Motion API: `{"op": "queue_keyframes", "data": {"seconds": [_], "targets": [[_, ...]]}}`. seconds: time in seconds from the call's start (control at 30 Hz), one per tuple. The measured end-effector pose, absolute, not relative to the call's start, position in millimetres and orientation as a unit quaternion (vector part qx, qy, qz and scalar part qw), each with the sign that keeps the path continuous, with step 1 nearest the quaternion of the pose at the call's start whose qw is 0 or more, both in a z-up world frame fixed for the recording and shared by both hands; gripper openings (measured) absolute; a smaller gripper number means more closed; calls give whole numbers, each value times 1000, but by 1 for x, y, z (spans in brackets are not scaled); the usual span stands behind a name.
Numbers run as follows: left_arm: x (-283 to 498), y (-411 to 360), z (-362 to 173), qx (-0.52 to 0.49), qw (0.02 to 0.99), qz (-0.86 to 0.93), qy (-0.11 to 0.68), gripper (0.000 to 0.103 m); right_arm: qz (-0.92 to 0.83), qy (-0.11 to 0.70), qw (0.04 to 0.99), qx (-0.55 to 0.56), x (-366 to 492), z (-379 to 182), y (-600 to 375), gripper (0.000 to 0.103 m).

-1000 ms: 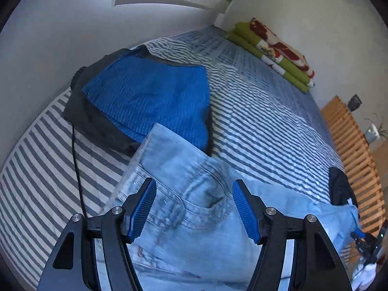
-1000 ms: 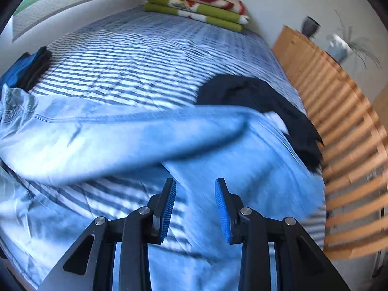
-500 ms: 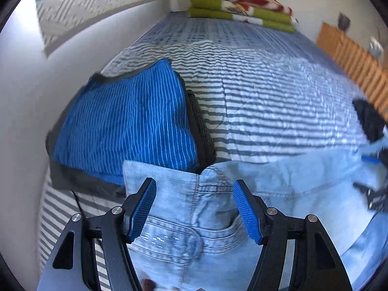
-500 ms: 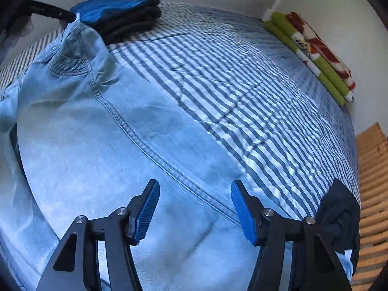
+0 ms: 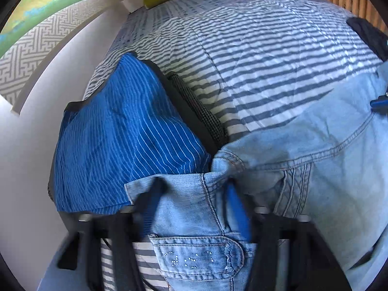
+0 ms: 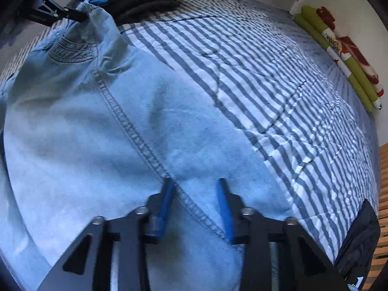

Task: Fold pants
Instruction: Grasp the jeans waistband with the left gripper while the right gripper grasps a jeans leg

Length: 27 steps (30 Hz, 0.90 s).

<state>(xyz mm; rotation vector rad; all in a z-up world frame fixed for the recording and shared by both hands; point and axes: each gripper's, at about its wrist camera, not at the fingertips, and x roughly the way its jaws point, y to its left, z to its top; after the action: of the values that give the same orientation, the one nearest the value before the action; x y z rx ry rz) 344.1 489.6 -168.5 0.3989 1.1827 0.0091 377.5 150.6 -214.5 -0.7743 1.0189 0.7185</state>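
Denim, pale blue: the light-wash jeans [image 5: 315, 169] lie across the near part of the grey-and-white striped bed [image 5: 266, 60], waist to my left, leg running right.

My left tool [image 5: 194, 186] has just been closing and now pinches the bunched waistband by the belt loop and pocket flap. Only its own view shows the folded bright-blue pinstriped garment [image 5: 121, 133], on dark clothes, touching the waistband. Half a second ago these jaws stood wide over the flat waistband.

Only the right view shows that waist corner pulled up off the bed, and the jeans' far edge with bare striped cover beyond. That is open room up to the folded green-and-red blanket [image 6: 339, 55] at the wall.

My right tool [image 6: 196, 181] has also just been closing. Its blurred blue pads are still apart, a narrower gap than before, with the leg's stitched seam between them. Right of it lies a black garment [image 6: 359, 242], then the bed's edge and wooden slats [image 6: 383, 218].
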Motion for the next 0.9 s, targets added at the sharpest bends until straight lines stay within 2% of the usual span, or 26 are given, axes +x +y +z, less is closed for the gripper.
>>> {"op": "queue_keyframes", "data": {"seconds": [0.03, 0.1, 0.43, 0.47, 0.5, 0.53, 0.57, 0.6, 0.67, 0.77, 0.8, 0.83, 0.87, 0.9], "targets": [[342, 488, -172, 186, 810, 0, 556, 25, 315, 456, 745, -372, 374, -216, 152, 0], [336, 487, -171, 186, 813, -2, 552, 19, 306, 449, 749, -380, 368, -215, 153, 0], [296, 502, -117, 112, 854, 13, 507, 15, 318, 435, 789, -295, 370, -162, 120, 2], [293, 503, -112, 109, 857, 16, 503, 15, 332, 449, 777, -290, 372, -163, 121, 6], [290, 505, -107, 108, 860, 19, 498, 15, 347, 466, 762, -286, 373, -165, 123, 31], [288, 507, -102, 107, 861, 21, 496, 15, 360, 466, 755, -289, 372, -167, 125, 63], [287, 508, -100, 105, 862, 23, 495, 15, 365, 453, 755, -303, 369, -168, 127, 71], [286, 509, -99, 106, 862, 25, 495, 15, 360, 437, 756, -329, 366, -173, 132, 72], [287, 509, -97, 109, 862, 29, 494, 15, 346, 427, 751, -366, 368, -186, 141, 72], [287, 507, -98, 111, 864, 29, 490, 15, 333, 436, 755, -359, 382, -199, 146, 70], [286, 506, -97, 112, 865, 29, 489, 15, 333, 434, 758, -355, 384, -200, 147, 54], [285, 505, -97, 111, 866, 29, 486, 15, 331, 435, 758, -355, 384, -201, 148, 22], [284, 506, -96, 109, 868, 29, 484, 15, 322, 435, 759, -361, 383, -200, 150, 6], [281, 507, -94, 106, 870, 33, 480, 15, 314, 418, 767, -373, 378, -198, 151, 2]]}}
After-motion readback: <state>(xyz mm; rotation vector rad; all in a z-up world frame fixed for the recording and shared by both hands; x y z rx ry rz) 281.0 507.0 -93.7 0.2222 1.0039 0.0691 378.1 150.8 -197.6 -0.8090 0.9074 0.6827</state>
